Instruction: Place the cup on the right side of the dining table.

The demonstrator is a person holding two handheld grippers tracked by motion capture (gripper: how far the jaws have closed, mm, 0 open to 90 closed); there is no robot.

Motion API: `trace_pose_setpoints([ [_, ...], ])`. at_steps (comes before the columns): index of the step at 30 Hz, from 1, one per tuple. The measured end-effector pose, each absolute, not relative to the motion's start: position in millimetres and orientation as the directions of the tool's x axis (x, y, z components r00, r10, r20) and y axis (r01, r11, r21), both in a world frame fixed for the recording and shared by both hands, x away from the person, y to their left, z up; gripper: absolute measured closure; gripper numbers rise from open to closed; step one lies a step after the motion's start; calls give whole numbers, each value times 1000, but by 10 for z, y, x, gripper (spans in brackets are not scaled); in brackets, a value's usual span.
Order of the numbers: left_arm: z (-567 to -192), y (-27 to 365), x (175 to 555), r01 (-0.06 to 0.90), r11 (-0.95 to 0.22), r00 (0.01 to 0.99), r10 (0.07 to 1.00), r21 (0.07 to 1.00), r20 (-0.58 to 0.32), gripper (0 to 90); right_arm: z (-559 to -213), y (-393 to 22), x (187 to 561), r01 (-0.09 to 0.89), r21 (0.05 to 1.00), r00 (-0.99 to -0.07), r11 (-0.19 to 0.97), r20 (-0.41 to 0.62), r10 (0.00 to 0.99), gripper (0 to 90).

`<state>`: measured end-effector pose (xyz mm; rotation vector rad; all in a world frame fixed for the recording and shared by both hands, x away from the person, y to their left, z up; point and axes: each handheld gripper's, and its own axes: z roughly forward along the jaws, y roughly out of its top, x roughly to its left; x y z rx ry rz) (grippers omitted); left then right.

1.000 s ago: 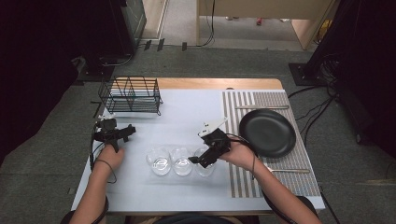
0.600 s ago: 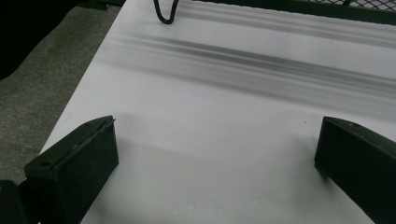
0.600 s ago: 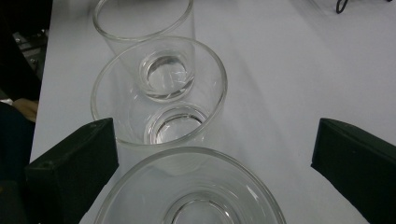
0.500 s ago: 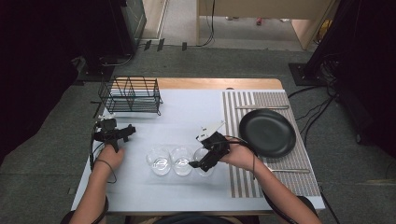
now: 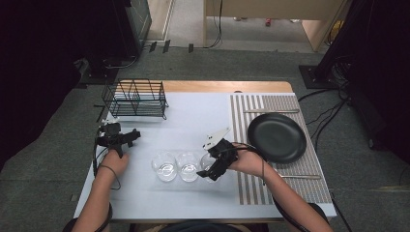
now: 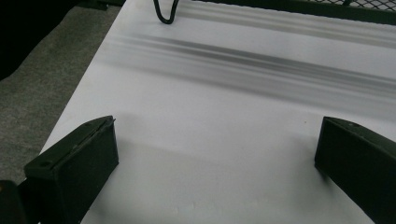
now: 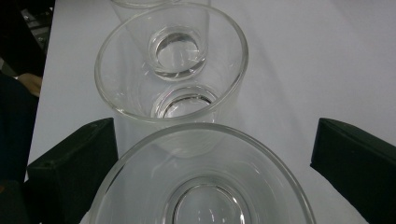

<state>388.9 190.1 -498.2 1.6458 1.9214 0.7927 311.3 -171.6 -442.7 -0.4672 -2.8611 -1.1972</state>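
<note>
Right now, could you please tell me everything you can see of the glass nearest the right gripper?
The glass is a clear, empty tumbler with a thick rim and a heavy round base. It stands upright on the white table, the rightmost of three glasses in a row; whether it touches the next glass I cannot tell. The right gripper is open, with its fingers on either side of the glass and gaps visible, so nothing grips it yet.

Table [image 5: 193, 116], centre frame. Rack [image 5: 135, 98] at its upper left. Mat [image 5: 290, 193] along its right side; plate [image 5: 277, 137] on the mat's upper half. Three glasses [image 5: 188, 166] in a row, lower centre, left of the mat. Left gripper [image 5: 126, 137] left of the row, below the rack. Right gripper [image 5: 206, 173] at the row's right end, rightmost glass [image 7: 201, 186] between its jaws.
</note>
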Motion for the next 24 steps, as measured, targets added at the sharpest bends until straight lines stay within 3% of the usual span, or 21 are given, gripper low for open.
trace_pose_setpoints([
  [24,-4982,1901,3889,706,107,-157,988,701,8,0,-4543,-1704,3099,251,636,-966,730,113,233,65],
])
